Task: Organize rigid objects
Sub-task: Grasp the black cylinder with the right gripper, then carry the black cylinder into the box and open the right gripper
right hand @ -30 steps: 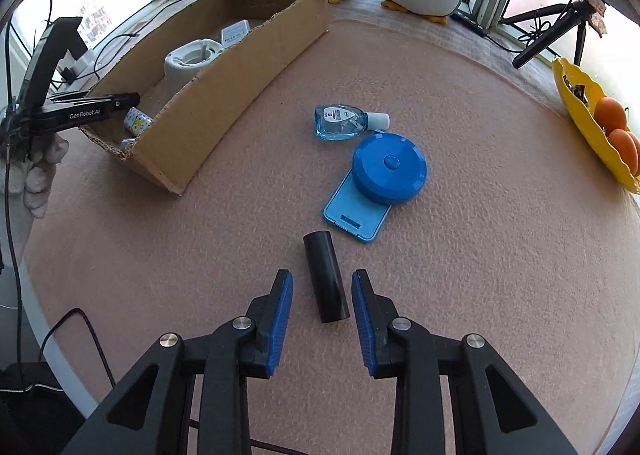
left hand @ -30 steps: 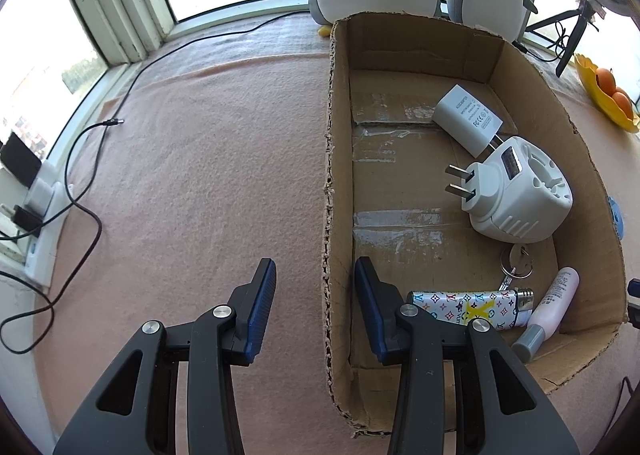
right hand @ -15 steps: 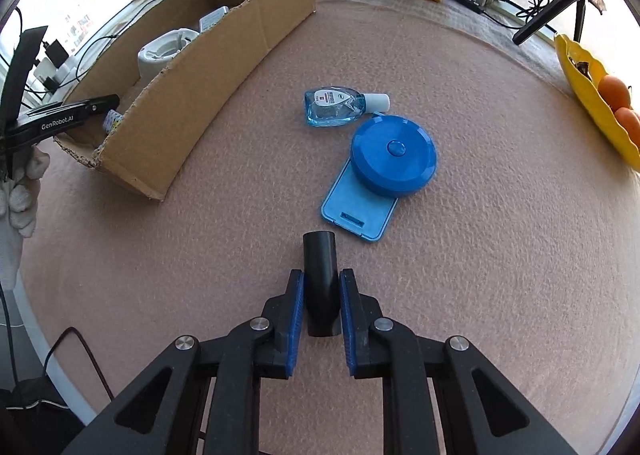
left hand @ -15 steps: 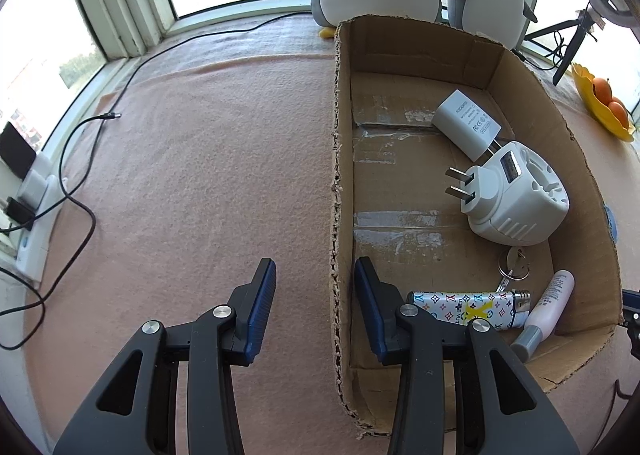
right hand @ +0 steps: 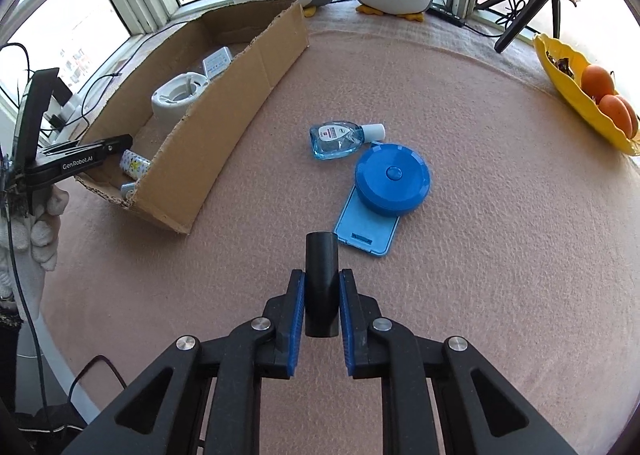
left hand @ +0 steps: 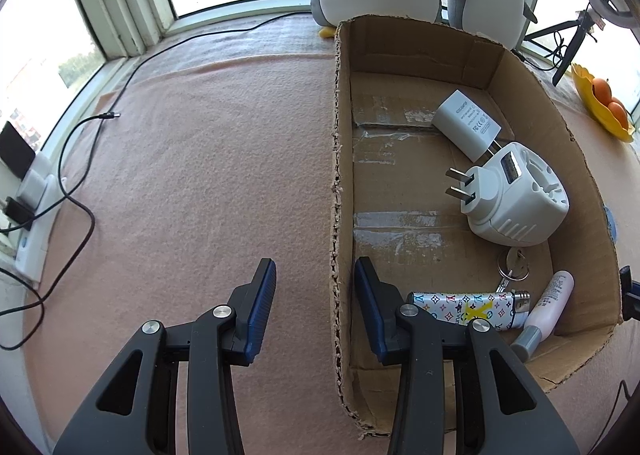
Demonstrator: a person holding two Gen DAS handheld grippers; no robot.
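- Right hand-held gripper [right hand: 321, 305]: blue pads clamped on the short black plastic cylinder [right hand: 321, 283]. A second ago the pads stood apart either side of it as it lay on the pink felt-covered table [right hand: 480, 255]; half a second ago they had already closed.
- Cylinder now points forward between the pads, far end sticking out; whether it has left the table I cannot tell.
- Left hand-held gripper [left hand: 316, 297]: jaws wide, empty, straddling the near long wall of the open brown cardboard box [left hand: 335, 175]. Pose much as before.
- Inside the box: white round travel adapter [left hand: 516, 199], white flat USB charger [left hand: 466, 123], patterned lighter [left hand: 468, 307], pink-white small tube [left hand: 548, 303], keyring [left hand: 512, 267]. None has shifted.
- Box's middle floor is bare cardboard.
- Ahead of the cylinder, near the table's middle: flat light-blue plastic case [right hand: 366, 229] with round blue tape measure [right hand: 393, 179] on its far end; clear blue bottle [right hand: 338, 137] just beyond.
- Bare felt lies between the cylinder and the box's near corner.
- Right table edge: yellow fruit dish [right hand: 576, 99].
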